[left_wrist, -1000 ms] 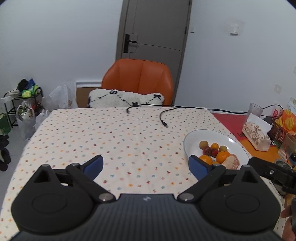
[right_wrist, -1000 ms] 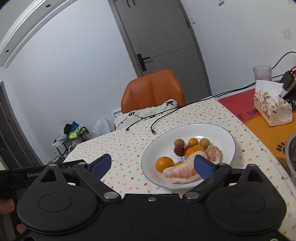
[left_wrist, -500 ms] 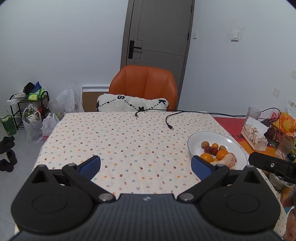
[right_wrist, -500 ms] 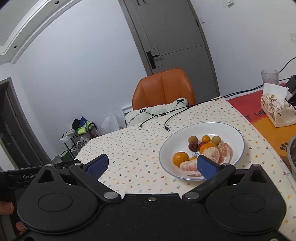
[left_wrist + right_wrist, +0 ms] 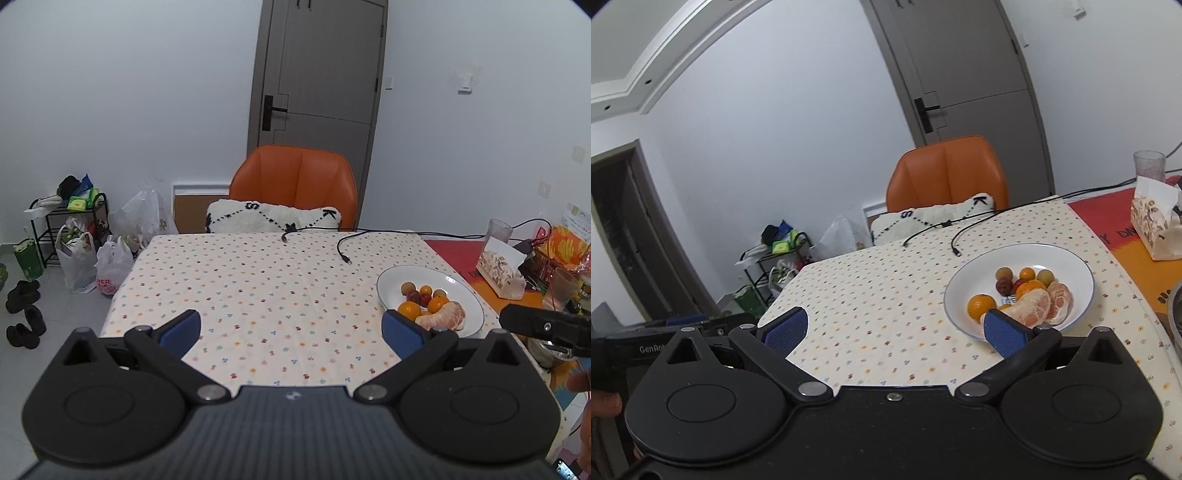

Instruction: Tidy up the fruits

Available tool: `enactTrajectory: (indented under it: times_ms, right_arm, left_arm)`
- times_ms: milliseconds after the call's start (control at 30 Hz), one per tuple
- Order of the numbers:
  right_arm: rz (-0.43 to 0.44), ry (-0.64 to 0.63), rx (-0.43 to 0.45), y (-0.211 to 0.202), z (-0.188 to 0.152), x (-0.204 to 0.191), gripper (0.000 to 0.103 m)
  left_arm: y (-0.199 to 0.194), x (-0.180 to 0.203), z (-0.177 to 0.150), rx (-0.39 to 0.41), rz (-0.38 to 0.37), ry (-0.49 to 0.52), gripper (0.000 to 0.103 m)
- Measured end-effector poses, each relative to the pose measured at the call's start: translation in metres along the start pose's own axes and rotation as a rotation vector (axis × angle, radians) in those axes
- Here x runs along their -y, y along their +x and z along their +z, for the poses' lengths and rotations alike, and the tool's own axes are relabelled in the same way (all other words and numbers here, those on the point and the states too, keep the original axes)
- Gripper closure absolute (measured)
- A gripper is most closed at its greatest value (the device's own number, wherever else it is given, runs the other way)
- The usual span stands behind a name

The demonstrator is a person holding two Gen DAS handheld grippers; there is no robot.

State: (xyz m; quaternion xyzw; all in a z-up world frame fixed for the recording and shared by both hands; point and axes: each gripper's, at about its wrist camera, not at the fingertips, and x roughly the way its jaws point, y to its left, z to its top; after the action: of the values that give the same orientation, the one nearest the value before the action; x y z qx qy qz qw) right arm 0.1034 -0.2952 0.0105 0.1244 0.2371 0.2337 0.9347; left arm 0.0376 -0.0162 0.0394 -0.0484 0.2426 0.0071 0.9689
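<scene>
Dotted tablecloth (image 5: 266, 295) — white bowl (image 5: 1075, 266) of oranges, peeled segments, small fruits — both claws (image 5: 291, 330) (image 5: 892, 332) spread, empty

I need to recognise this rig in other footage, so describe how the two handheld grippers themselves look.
Both are alike: a black ribbed body, two black angled link arms on silver pivot pins beside round housings, each ending in a blue textured pad. See the left gripper and the right gripper. Seen from the right, the left unit's side carries white lettering starting "GenRo". No cables or sleeves are visible.
</scene>
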Motion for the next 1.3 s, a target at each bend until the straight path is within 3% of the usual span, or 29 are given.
enactTrajectory:
  times_ms: [433, 1300]
  right_arm:
    - [-0.006, -0.064, -0.026, -0.033, 0.0, -0.007, 0.0]
    - [0.027, -0.103, -0.102, -0.041, -0.012, -0.029, 0.0]
  left_arm:
    - [-0.039, -0.027, -0.01, -0.012, 0.017, -0.023, 0.0]
    - [-0.045, -0.033, -0.024, -0.049, 0.032, -0.012, 0.0]
